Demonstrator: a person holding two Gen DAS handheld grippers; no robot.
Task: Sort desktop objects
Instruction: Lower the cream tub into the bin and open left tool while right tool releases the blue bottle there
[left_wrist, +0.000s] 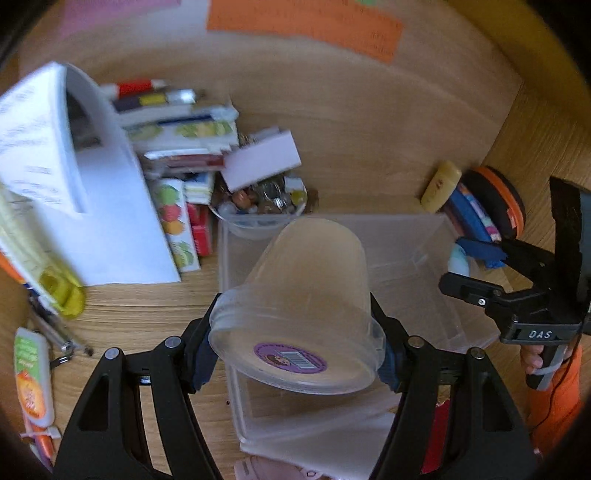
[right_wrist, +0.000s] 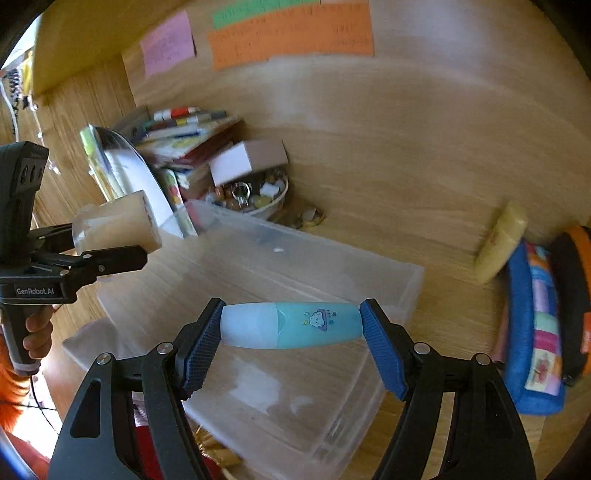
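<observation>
A light wooden desk (right_wrist: 424, 177) carries a clear rectangular plastic bin (right_wrist: 388, 280) near its middle. Toward the back left sit a stack of books and boxes (left_wrist: 184, 140) and a small bowl of trinkets (left_wrist: 266, 206). A blue patchwork pouch (right_wrist: 532, 332) lies at the right edge.

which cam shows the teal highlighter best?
Right wrist: the highlighter fills the centre, held end to end by the right gripper, cloud print readable. Left wrist shows only a pale sliver beside the right gripper's fingers.
</observation>
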